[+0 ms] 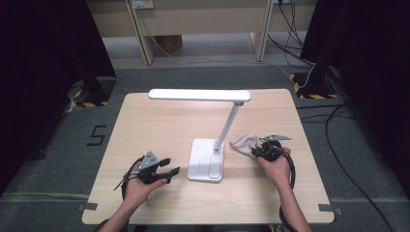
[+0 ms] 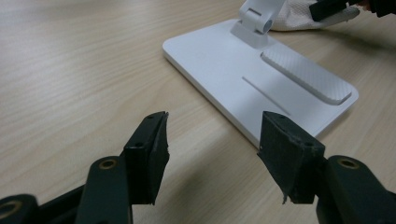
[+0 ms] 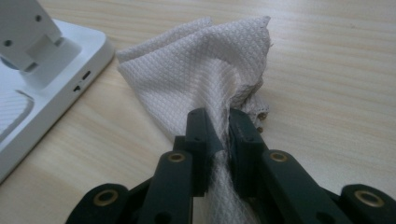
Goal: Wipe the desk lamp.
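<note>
Cloth (image 3: 205, 70) between right gripper's (image 3: 228, 126) fingers (image 3: 201, 130)

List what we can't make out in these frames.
- Cloth: the part below the right tongs is hidden, right gripper view.
- Lamp: arm and head cut off by the top edge, left gripper view.
- Lamp base buttons: too small, high view.

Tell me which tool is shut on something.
The right tool: its jaws pinch the white cloth beside the lamp base. The left tool has open jaws with only table between them.
</note>
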The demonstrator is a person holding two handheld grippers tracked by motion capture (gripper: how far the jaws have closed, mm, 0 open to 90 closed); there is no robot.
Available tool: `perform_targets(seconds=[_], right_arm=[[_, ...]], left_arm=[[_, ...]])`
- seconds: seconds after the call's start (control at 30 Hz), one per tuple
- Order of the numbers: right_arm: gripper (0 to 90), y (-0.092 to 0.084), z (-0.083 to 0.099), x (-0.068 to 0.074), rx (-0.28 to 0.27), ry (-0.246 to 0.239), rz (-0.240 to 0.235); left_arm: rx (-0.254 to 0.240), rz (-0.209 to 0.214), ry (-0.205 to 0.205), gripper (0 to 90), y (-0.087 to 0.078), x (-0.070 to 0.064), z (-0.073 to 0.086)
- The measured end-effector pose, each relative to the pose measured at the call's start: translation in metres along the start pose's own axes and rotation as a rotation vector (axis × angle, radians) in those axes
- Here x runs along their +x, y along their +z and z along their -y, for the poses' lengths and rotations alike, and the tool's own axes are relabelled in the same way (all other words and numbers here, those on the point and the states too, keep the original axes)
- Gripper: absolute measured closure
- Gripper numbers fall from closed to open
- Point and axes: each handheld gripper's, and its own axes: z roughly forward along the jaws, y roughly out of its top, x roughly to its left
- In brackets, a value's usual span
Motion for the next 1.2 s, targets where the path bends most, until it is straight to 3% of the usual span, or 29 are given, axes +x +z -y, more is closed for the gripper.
perform_targets(seconds=[0.4,0.67,0.87,1.0,1.03,1.2], right_arm=[[79.8,-0.043,0.007,0.021,-0.023,-0.066,-0.043],[79.8,-0.067,0.012,0.037,-0.033,-0.118,-0.104],[79.8,-0.067,0.013,0.048,-0.020,-0.137,-0.138],[79.8,-0.062,0.012,0.069,-0.005,-0.180,-0.202],[79.8,-0.062,0.012,0.069,-0.005,-0.180,-0.202],[79.8,-0.053,0.002,0.095,-0.002,-0.225,-0.272]], left_arm=[[0.001,0.059,0.092,37.3,0.003,-0.021,-0.018],[0.004,0.105,0.146,36.0,0.010,-0.037,-0.033],[0.001,0.131,0.172,35.6,0.018,-0.047,-0.042],[0.014,0.176,0.219,33.9,0.022,-0.052,-0.048],[0.014,0.176,0.219,33.5,0.022,-0.052,-0.048],[0.027,0.199,0.265,31.6,0.026,-0.057,-0.052]])
